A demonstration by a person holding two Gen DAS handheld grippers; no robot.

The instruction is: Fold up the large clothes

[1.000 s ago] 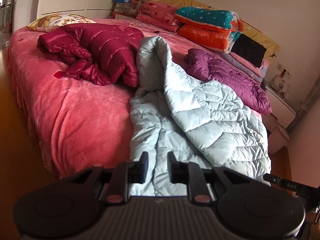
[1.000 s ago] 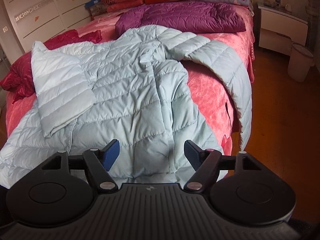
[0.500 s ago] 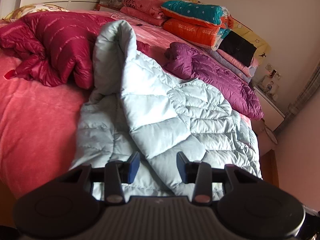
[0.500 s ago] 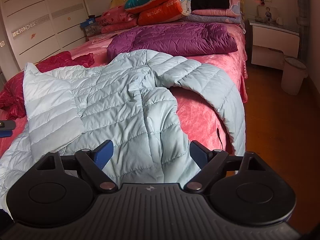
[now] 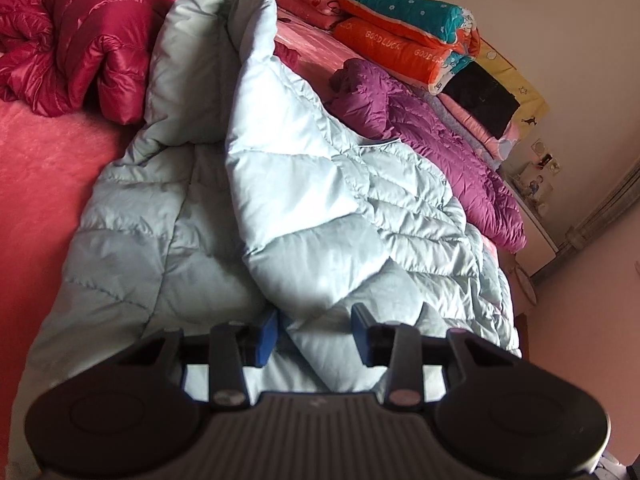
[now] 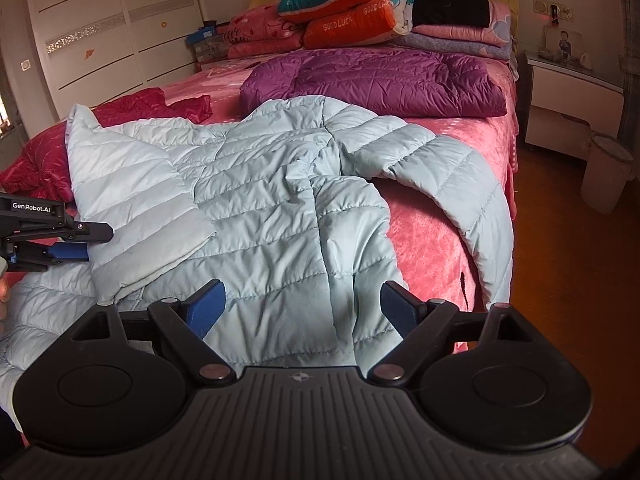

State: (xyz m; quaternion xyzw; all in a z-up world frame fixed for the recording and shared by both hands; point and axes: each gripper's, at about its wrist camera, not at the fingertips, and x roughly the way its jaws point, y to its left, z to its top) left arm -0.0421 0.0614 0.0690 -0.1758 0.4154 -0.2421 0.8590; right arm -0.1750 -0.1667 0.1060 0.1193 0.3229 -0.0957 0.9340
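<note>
1. Jackets crowd the left of our view: a crimson jacket [image 5: 76, 36] lies crumpled on the pink bedspread [image 5: 36, 168], touching the far edge of the pale blue jacket [image 6: 280, 216] we are folding. It plays no part in this step.

2. Our left gripper [image 5: 314, 334] sits low over the pale blue jacket's near-left edge. Its jaws stand partly apart, with the tip of the folded-over sleeve [image 5: 288, 184] lying between the blue pads; neither pad looks to press on the cloth, so we judge nothing is held.

3. We take the left sleeve fold as done, since that sleeve already lies across the jacket's body.

4. Our right gripper [image 6: 302, 306] hovers above the jacket's near hem, jaws as wide as they go and empty.

5. Further right, the other sleeve [image 6: 460, 184] trails over the side of the bed, unfolded. We judge it to be next: the right gripper should travel to that sleeve, close on it near the cuff, and carry it back across the body to meet the first.

6. The padding is puffy and slick, so we expect a deep bite is needed or the cloth may slip free.

7. Beyond, a purple jacket [image 6: 380, 80] waits, well clear.
</note>
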